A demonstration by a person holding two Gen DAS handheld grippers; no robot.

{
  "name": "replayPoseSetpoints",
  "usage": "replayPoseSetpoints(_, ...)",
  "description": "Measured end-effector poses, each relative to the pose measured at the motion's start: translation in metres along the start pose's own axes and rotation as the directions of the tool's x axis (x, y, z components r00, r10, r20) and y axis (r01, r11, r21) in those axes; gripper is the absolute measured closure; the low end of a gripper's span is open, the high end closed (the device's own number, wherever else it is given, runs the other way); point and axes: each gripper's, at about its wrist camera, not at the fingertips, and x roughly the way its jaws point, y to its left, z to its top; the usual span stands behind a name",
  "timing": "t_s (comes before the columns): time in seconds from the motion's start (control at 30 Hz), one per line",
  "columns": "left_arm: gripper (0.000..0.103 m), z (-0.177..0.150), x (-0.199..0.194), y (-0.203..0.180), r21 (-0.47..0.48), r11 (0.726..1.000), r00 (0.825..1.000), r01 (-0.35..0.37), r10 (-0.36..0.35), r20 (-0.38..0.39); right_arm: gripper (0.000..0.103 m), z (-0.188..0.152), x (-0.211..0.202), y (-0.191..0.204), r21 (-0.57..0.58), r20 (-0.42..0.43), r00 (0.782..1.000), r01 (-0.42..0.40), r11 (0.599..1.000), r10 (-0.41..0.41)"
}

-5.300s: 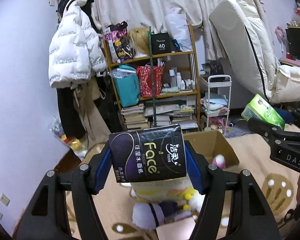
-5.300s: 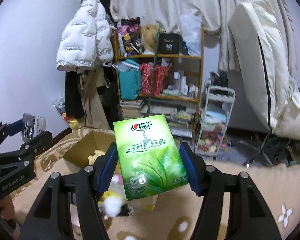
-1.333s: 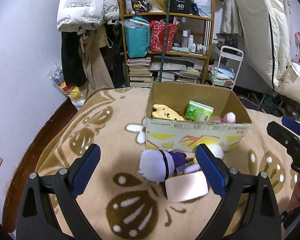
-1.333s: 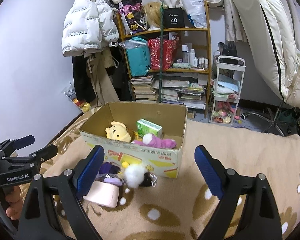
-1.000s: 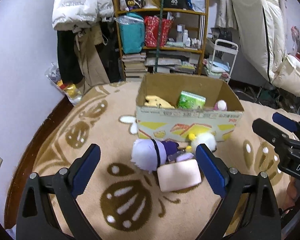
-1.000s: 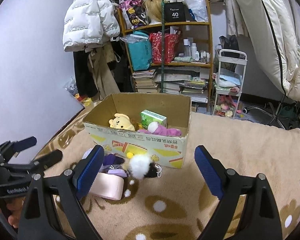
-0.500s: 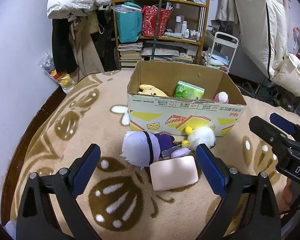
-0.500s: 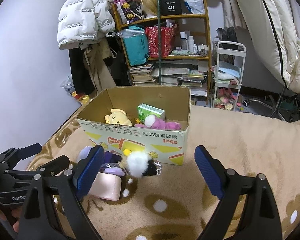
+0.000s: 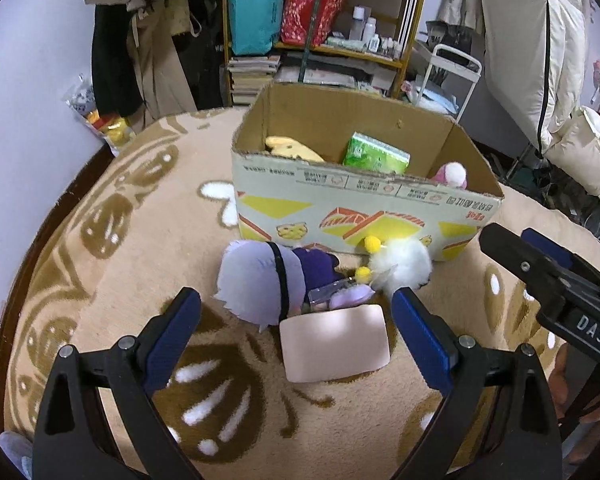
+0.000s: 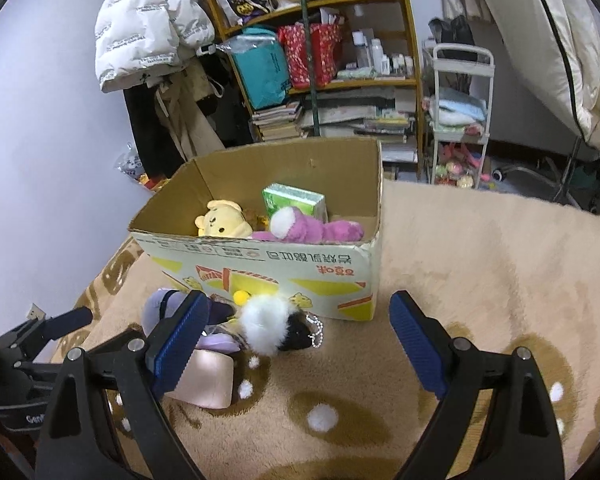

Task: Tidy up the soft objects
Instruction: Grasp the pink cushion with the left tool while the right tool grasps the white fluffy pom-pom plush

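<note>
An open cardboard box stands on the beige rug. It holds a green tissue pack, a yellow plush and a pink plush. In front of it lie a lilac-haired plush, a white fluffy plush and a pink pack. My left gripper is open and empty just above the pink pack. My right gripper is open and empty near the white plush.
A cluttered shelf, hanging coats and a white trolley stand behind the box. A folded mattress leans at the right. The rug spreads wide to the right of the box.
Both grippers held tissue packs 5 s ago; now both are empty and the green pack lies in the box. Over the last second both have come lower and closer to the toys before the box.
</note>
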Motion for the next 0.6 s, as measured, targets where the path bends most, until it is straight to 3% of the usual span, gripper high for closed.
replayPoseSetpoints(0.6,0.008,-0.005,0.042,-0.017,0.031,0.999,0.989,0.041,-0.036,-0.143,0.007,-0.003,0.047,-0.005,0.018,-0.093,0.996,-0.016,1.0,0.017)
